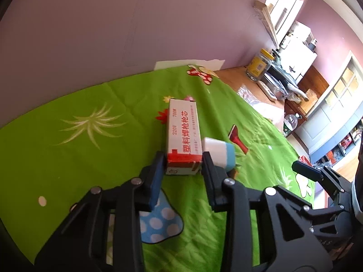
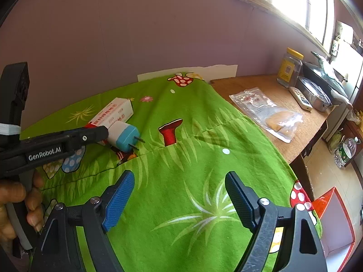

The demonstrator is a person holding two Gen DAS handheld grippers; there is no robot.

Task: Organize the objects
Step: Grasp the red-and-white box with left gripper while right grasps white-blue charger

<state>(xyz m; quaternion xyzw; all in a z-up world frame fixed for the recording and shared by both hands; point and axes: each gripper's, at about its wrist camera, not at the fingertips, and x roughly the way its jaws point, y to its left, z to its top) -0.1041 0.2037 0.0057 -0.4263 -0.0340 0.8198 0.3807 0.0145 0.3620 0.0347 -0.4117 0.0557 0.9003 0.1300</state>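
Our left hand-held gripper (image 1: 182,162) has its jaws closed against the near end of the white-and-red box (image 1: 182,136) lying on the green-clothed surface (image 1: 79,113) — the plug adapter (image 1: 219,154) touching it may get dragged along. Right hand-held gripper (image 2: 179,195) hangs wide open, empty.

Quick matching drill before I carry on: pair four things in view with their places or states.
1. white and red cardboard box
2. white and blue plug adapter
3. clear plastic jar with yellow lid
4. right tool

a. on bare wooden tabletop
b. open, nothing between its fingers
c. between the left tool's fingers
d. lying against the box, prongs sticking out

Pairs: 1-c, 2-d, 3-a, 4-b
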